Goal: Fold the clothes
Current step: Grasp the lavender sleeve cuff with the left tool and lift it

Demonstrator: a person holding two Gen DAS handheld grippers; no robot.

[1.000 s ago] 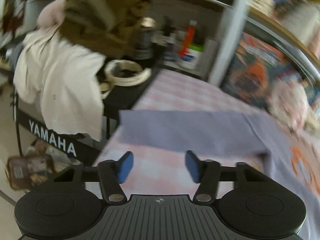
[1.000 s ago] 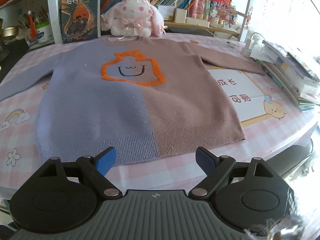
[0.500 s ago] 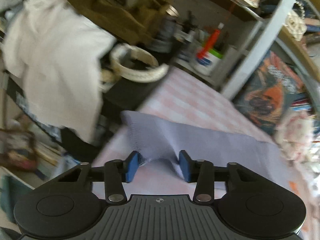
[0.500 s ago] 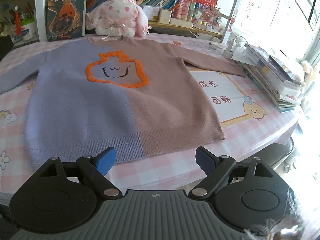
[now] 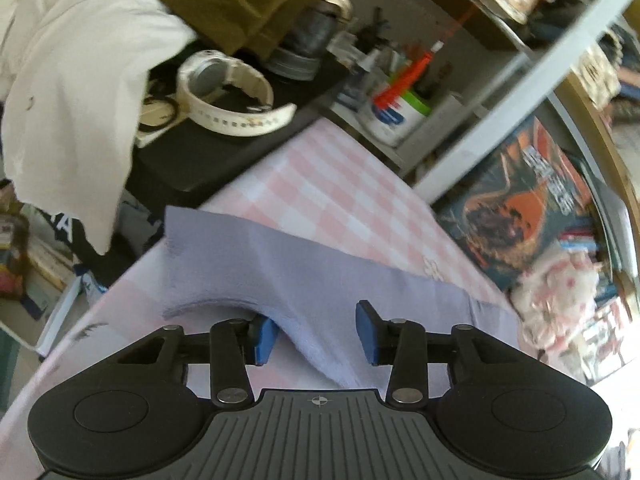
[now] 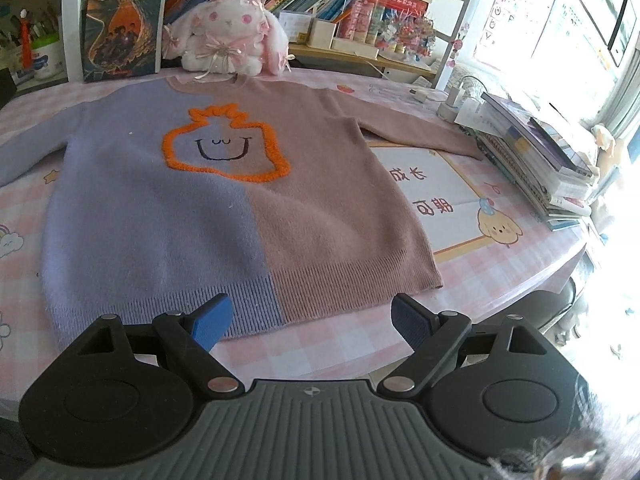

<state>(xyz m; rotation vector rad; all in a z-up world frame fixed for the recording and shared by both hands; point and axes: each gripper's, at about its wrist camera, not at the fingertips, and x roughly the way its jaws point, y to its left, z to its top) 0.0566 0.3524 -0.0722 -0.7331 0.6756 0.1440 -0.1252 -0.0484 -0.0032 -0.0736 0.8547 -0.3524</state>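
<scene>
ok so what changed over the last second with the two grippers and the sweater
The left gripper moved in on the lavender sleeve and bunched its edge up between the fingers, jaws not fully closed. The right gripper stayed open near the hem; the sweater body still lies flat.

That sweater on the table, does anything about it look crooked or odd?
Mostly flat, but the purple sleeve is humped up off the tablecloth between the left gripper fingers, its cuff end over the table edge. The body lies smooth.
</scene>
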